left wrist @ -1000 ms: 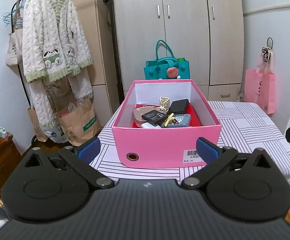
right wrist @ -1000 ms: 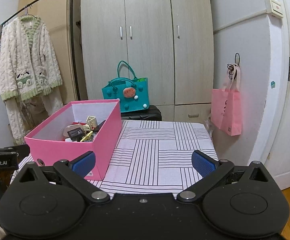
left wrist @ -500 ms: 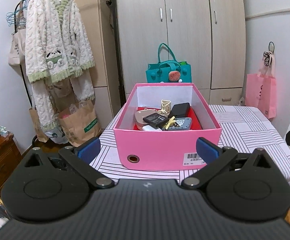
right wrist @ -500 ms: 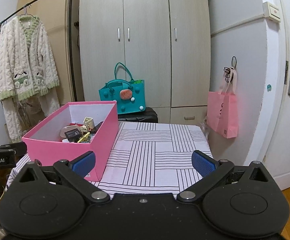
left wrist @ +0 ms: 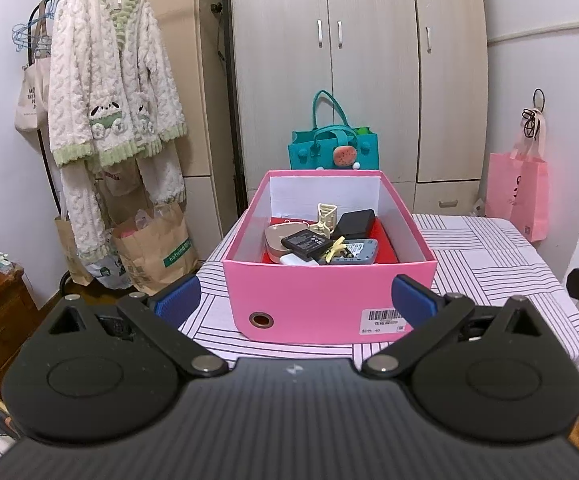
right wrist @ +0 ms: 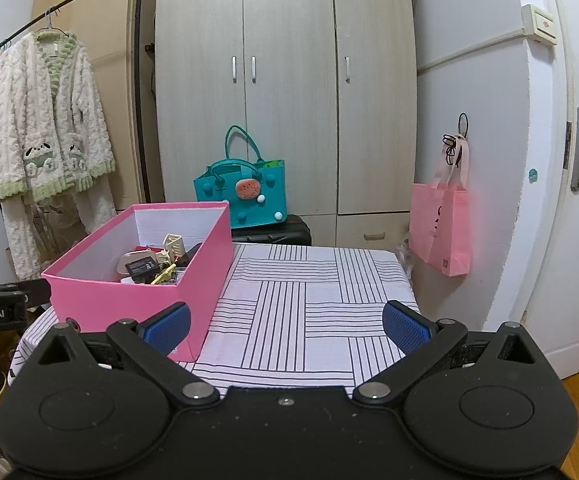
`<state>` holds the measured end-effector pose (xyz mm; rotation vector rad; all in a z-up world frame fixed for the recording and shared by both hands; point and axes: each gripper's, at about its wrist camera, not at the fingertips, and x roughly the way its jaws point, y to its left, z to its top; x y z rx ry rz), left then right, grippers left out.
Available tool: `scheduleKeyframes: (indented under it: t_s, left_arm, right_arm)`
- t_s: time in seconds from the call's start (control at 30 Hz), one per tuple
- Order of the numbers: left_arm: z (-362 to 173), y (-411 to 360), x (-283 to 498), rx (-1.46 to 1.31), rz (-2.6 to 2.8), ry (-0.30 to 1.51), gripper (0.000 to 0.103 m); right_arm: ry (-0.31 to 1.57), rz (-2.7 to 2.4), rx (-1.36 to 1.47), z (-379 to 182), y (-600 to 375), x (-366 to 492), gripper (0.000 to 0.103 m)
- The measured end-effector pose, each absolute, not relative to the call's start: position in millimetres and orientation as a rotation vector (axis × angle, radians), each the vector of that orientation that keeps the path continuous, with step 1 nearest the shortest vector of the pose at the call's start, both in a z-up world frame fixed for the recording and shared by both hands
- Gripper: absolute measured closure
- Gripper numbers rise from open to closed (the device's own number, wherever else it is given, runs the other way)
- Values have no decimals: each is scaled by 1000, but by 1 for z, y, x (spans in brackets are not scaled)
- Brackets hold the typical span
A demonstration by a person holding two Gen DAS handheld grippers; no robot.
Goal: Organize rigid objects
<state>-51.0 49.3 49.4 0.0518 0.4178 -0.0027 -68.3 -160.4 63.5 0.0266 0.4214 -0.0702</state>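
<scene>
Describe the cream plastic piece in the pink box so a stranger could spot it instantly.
On the striped table sits an open pink box. Toward its back stands the cream plastic piece, the only upright, slotted item; its neighbours lie flat.

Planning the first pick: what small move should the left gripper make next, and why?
Probably ease the left gripper forward and over the pink box: it is open, empty, short of the box, and the black pack lies on top of the pile.

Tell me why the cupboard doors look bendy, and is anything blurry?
Left wrist view: the fisheye lens bows the cupboard doors outward; the pink box looks sharp. Right wrist view: the white door curves near the edge, and the corners go dark.
</scene>
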Motion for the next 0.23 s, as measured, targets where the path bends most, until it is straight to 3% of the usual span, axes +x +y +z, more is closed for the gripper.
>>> scheduleKeyframes:
  t_s: [0.23]
  left_arm:
    - [50, 45, -51, 55, -5, 414, 0]
  right_arm:
    - [423, -69, 27, 63, -159, -68, 0]
